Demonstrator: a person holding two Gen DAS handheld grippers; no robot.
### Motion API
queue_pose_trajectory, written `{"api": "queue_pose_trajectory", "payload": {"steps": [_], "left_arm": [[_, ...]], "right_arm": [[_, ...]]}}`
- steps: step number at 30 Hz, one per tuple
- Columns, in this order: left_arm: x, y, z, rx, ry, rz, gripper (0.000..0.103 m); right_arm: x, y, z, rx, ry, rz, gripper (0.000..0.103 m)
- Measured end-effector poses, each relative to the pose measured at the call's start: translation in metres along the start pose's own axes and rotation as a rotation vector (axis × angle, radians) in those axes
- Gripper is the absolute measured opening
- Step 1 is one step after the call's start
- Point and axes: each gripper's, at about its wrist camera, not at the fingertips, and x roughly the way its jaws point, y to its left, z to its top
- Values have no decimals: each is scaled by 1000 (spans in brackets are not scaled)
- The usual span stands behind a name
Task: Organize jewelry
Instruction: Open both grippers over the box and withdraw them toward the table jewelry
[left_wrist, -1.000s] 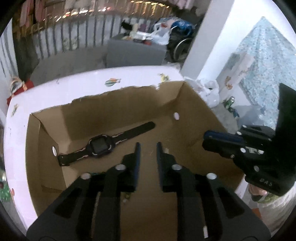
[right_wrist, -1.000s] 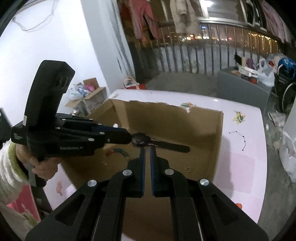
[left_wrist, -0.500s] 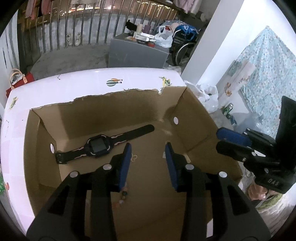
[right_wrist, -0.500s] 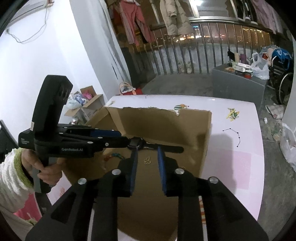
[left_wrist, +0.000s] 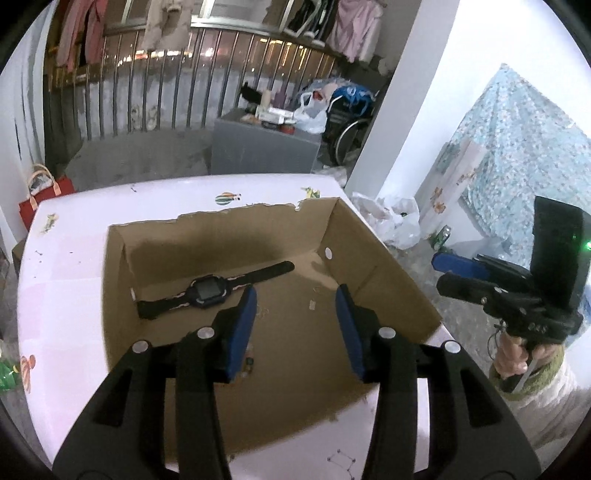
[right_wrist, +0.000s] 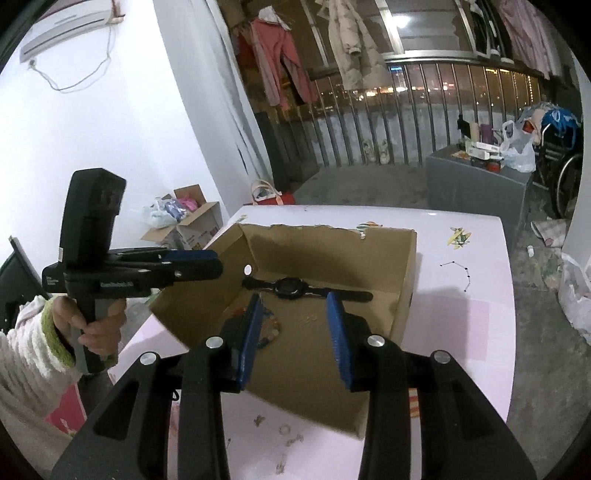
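A: How are the two tools built?

B: Each is moulded in black plastic, with blue pads lining the fingers and round silver screws set along the linkage. White lettering is printed on the left gripper; a green light is lit on the right gripper.

A: And what is worn?

B: A fluffy white sleeve with a green cuff is seen.

- Left wrist view: looks forward and down along its fingers, from above the cardboard box's near edge, close.
- Right wrist view: same tilt, from the box's opposite side.
- Shared: box interior, black watch, pink table, balcony railing.
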Motion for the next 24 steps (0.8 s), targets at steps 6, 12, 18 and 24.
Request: {"api": "queue_pose_trajectory", "payload": {"steps": [6,12,18,24], "left_arm": [[-43,-21,-42,82,-64,-25,44],[-57,-45,-91,184,-37,-104,45],[-22,-65,-129,320,42,-116,45],[20,-66,-143,427,108,-74,44]], "right_arm": [[-30,12,-37,-13,-21,45,36],[-34,17,-79,-26,53,40,36],[-12,17,-116,0,140,37,36],[8,15,-138,-35,207,31,35]]}}
